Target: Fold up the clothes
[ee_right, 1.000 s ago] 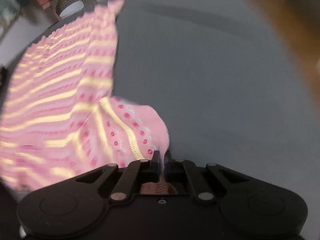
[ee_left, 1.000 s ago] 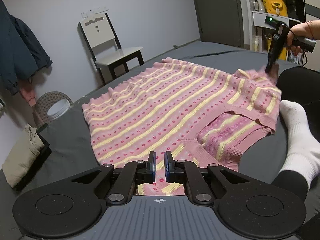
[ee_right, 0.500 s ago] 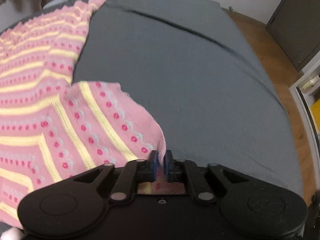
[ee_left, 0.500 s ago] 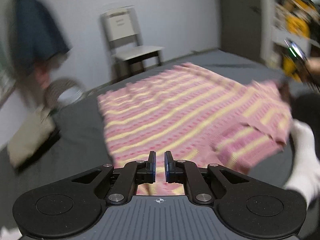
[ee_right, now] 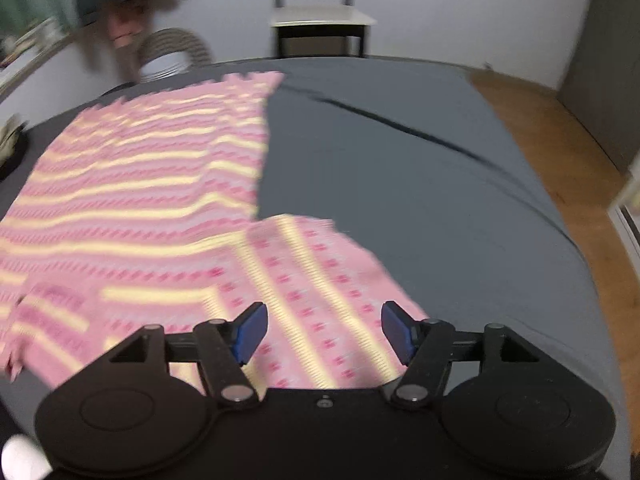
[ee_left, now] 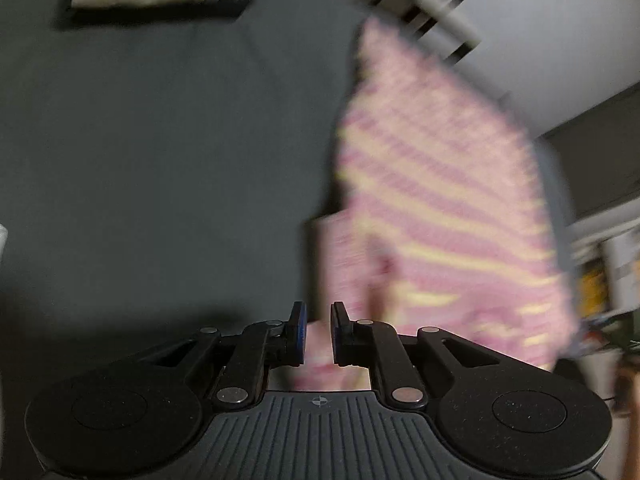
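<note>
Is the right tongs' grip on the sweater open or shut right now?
Open. The right tongs stand with blue pads wide apart above the pink striped sweater, pinching nothing; the sleeve lies loose between them.

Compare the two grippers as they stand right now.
The left gripper has its jaws nearly shut on a fold of the pink sweater; the right gripper has its jaws wide apart, holding nothing. The left's view is heavily blurred; the right's is less so. Both have blue pads and point over the sweater on the dark bed.
</note>
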A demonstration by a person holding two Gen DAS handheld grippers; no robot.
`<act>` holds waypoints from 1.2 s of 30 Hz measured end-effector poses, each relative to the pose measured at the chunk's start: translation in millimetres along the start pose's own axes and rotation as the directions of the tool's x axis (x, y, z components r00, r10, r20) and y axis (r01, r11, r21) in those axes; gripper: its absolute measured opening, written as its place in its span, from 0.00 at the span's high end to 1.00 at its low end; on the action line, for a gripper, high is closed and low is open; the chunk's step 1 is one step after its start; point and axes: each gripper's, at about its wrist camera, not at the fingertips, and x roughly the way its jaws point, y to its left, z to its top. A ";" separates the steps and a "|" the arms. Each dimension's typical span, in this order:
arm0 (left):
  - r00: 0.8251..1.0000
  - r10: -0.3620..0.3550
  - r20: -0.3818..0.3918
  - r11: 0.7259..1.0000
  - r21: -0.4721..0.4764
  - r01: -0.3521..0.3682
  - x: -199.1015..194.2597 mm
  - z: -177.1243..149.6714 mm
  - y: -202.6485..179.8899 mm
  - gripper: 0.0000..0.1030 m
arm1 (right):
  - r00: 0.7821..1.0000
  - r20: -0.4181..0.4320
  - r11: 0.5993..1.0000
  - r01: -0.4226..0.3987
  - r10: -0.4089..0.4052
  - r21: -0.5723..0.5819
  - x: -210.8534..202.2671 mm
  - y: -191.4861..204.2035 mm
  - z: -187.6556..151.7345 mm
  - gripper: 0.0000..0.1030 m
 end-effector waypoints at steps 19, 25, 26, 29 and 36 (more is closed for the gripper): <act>0.982 0.007 -0.191 0.990 -0.136 -0.033 36.0 -0.4 16.4 0.61 | 0.996 -0.008 0.991 -0.090 0.089 -0.099 -25.0 47.0 -14.5 0.37; 0.979 -0.008 -0.205 0.983 -0.182 -0.030 38.9 -5.2 21.3 0.31 | 0.995 -0.006 0.991 -0.105 0.104 -0.089 -26.7 49.2 -16.8 0.36; 0.976 -0.017 -0.215 0.982 -0.188 -0.024 41.8 -6.6 21.6 0.31 | 0.995 -0.007 0.990 -0.104 0.104 -0.090 -26.9 49.6 -17.2 0.36; 0.974 -0.007 -0.228 0.982 -0.184 -0.036 48.6 -9.0 19.2 0.34 | 0.995 -0.006 0.991 -0.103 0.103 -0.085 -28.3 48.6 -18.5 0.36; 0.980 -0.004 -0.200 0.984 -0.177 -0.032 48.8 -6.3 14.1 0.66 | 0.994 -0.008 0.992 -0.105 0.105 -0.073 -30.4 47.6 -22.0 0.35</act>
